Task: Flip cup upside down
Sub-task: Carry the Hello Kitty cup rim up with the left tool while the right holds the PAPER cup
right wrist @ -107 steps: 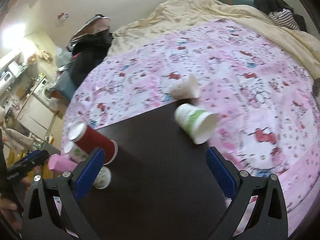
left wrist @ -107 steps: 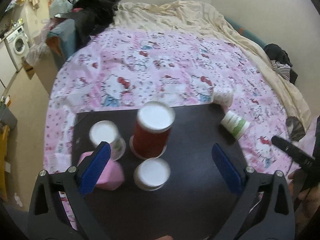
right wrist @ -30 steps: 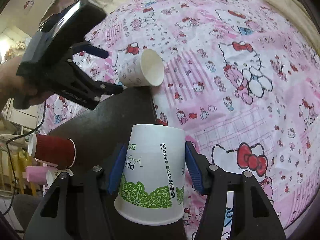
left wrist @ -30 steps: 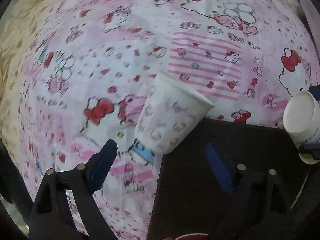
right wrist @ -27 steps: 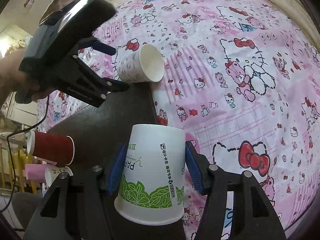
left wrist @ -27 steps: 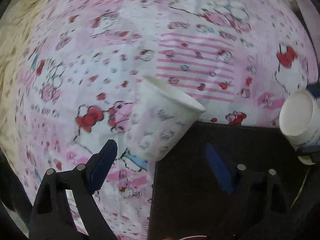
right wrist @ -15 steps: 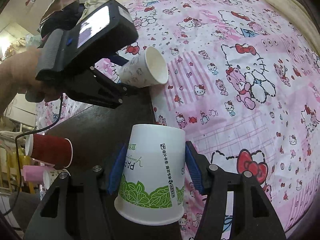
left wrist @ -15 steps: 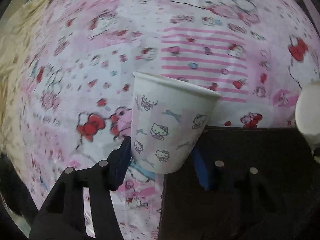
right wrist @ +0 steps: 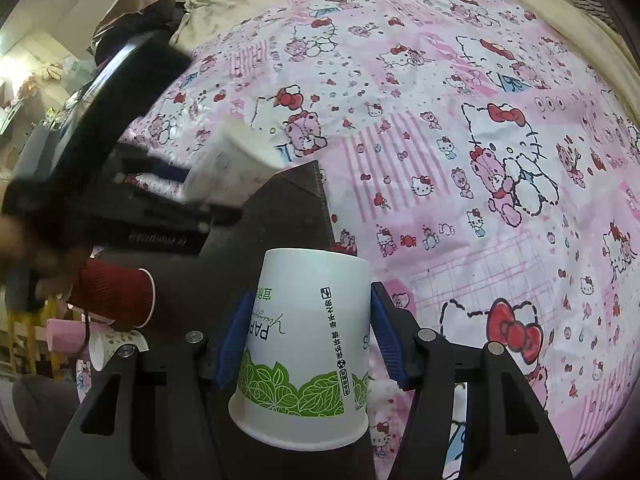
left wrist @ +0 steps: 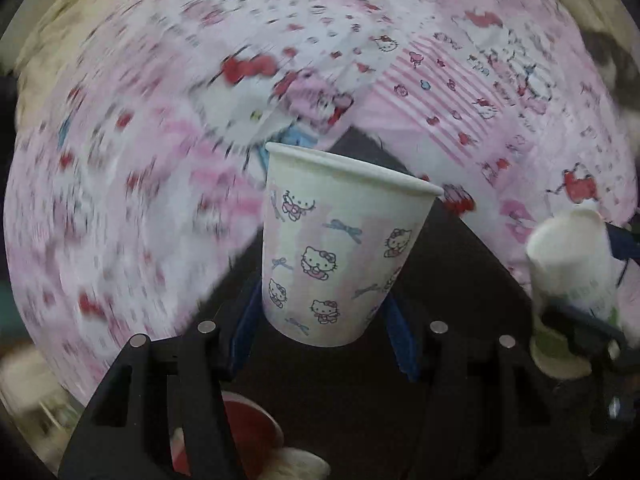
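My left gripper (left wrist: 322, 324) is shut on a white Hello Kitty paper cup (left wrist: 340, 248), its blue pads (left wrist: 248, 316) pressing both sides near the base. The cup's wide rim points away from the camera, over the corner of a dark board (left wrist: 460, 276). In the right wrist view this cup (right wrist: 236, 164) and the left gripper (right wrist: 168, 172) are blurred at the left. My right gripper (right wrist: 308, 340) is shut on a white cup with green leaves (right wrist: 308, 336), narrow end away from the camera. That green cup (left wrist: 568, 272) also shows at the right of the left wrist view.
The dark board (right wrist: 288, 208) lies on a pink Hello Kitty bedspread (right wrist: 460, 140). At its left end are a red ribbed cup (right wrist: 112, 296), a small white cup (right wrist: 108, 344) and a pink cup (right wrist: 60, 334). A hand (right wrist: 24, 248) holds the left gripper.
The left gripper closed on the Hello Kitty cup where it lay at the board's edge, lifted it and rolled as it swung over the board. The right gripper held still with the green cup.
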Motion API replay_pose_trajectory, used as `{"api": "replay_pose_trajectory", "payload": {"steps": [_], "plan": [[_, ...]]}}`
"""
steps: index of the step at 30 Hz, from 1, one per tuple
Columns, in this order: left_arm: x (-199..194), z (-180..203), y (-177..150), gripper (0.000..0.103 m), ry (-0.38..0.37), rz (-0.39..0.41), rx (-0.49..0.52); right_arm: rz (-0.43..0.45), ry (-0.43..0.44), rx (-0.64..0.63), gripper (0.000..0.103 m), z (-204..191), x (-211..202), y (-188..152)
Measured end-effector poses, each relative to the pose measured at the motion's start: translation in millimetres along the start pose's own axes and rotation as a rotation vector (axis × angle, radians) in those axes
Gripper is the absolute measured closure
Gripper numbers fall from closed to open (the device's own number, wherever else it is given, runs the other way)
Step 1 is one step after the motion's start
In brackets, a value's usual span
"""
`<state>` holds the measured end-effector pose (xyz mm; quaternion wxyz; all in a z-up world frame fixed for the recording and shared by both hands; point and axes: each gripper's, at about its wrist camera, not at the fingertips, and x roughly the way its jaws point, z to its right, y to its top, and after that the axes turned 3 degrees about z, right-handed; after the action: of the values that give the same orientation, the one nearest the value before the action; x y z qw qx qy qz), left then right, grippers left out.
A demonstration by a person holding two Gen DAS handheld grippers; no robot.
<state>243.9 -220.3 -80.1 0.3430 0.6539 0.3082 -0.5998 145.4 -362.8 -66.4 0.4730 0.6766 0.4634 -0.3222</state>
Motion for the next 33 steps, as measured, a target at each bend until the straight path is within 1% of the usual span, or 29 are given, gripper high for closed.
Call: {"api": "replay_pose_trajectory", "payload": {"steps": [2,4,5,6,8,12,13,17,19,20,21,23,25,28,31,33], "plan": [[-13.0,-5.9,-23.4,0.049,-0.03,0.017,-0.084,0.008,-0.005,-0.009,0.043,-2.5,-4.1,-4.5],[-27.1,-9.9,-53.8,0.049,-0.055,0.029,-0.17,0.012,-0.009,-0.009,0.043,-3.8,-7.1,-8.3],[-28.0,-6.9,-63.2,0.049,-0.067,0.03,-0.205,0.012,-0.009,-0.005,0.043,-3.6,-7.4,-10.0],[-34.2,-9.5,-81.6,0.049,-0.077,0.032,-0.256,0.01,-0.006,0.0,0.043,-3.8,-7.5,-12.2],[-43.1,-11.2,-94.5,0.049,-0.096,0.045,-0.326,0.014,0.001,0.0,0.043,-6.1,-9.3,-15.9],[-60.3,-18.1,-145.6,0.049,-0.118,0.101,-0.462,0.05,0.021,-0.031,0.043,-23.0,-19.0,-24.9],[-67.7,-18.9,-163.6,0.049,-0.12,0.12,-0.49,0.056,0.026,-0.045,0.043,-28.7,-20.0,-27.2],[-81.8,-23.2,-220.1,0.049,-0.133,0.166,-0.549,0.057,0.064,-0.102,0.043,-56.3,-19.3,-44.5],[-85.6,-30.6,-251.9,0.049,-0.133,0.17,-0.58,0.045,0.098,-0.109,0.043,-65.7,-17.0,-53.7],[-85.0,-34.6,-262.6,0.049,-0.128,0.167,-0.592,0.035,0.107,-0.117,0.043,-71.8,-15.1,-59.5],[-84.2,-39.8,-279.3,0.049,-0.132,0.159,-0.605,0.025,0.109,-0.13,0.043,-78.7,-12.4,-65.8],[-83.5,-45.4,-300.5,0.049,-0.132,0.145,-0.62,0.004,0.104,-0.158,0.043,-91.1,-6.8,-77.9],[-86.8,-49.2,-323.4,0.049,-0.132,0.166,-0.632,-0.013,0.114,-0.19,0.043,-105.3,-2.0,-91.4],[-86.2,-52.3,-348.6,0.049,-0.131,0.172,-0.63,-0.014,0.139,-0.204,0.042,-121.0,-0.1,-108.0],[-75.6,-58.0,-369.9,0.049,-0.174,0.167,-0.642,-0.012,0.17,-0.199,0.042,-137.0,4.0,-125.0],[-65.2,-59.6,-380.9,0.049,-0.176,0.162,-0.65,-0.015,0.181,-0.206,0.042,-150.8,10.4,-139.1]]}}
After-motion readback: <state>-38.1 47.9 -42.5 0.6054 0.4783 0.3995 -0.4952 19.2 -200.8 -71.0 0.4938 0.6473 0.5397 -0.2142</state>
